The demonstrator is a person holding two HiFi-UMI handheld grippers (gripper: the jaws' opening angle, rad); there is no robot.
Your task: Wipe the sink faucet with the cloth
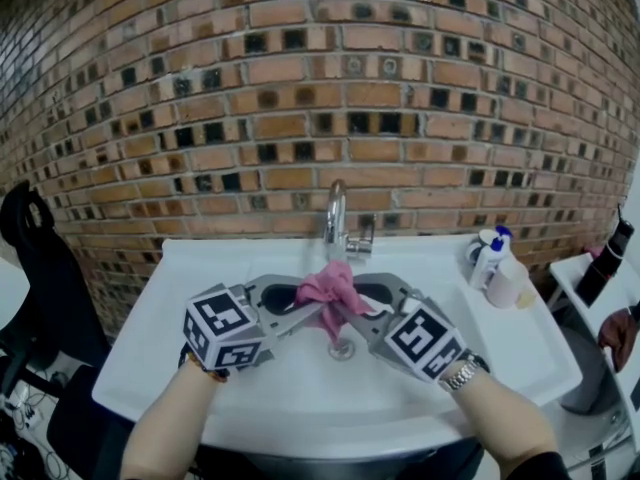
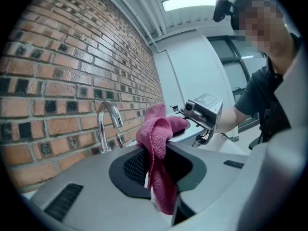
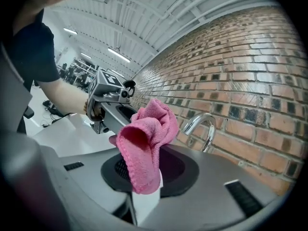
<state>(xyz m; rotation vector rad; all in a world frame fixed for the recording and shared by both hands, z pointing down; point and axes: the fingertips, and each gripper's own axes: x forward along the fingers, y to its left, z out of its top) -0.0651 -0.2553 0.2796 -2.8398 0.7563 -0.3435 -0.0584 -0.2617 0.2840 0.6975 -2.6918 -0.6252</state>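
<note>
Left gripper (image 1: 312, 316), right gripper (image 1: 352, 318): fingers (image 2: 86, 177) tight on pink cloth (image 1: 328, 286)

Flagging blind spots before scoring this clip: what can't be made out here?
Left gripper bite on the cloth: left gripper view, the cloth covers it.
Faucet base: left gripper view, behind that gripper's body.
Bottle print: head view, too small.
Dark object: head view, too blurred to identify.
</note>
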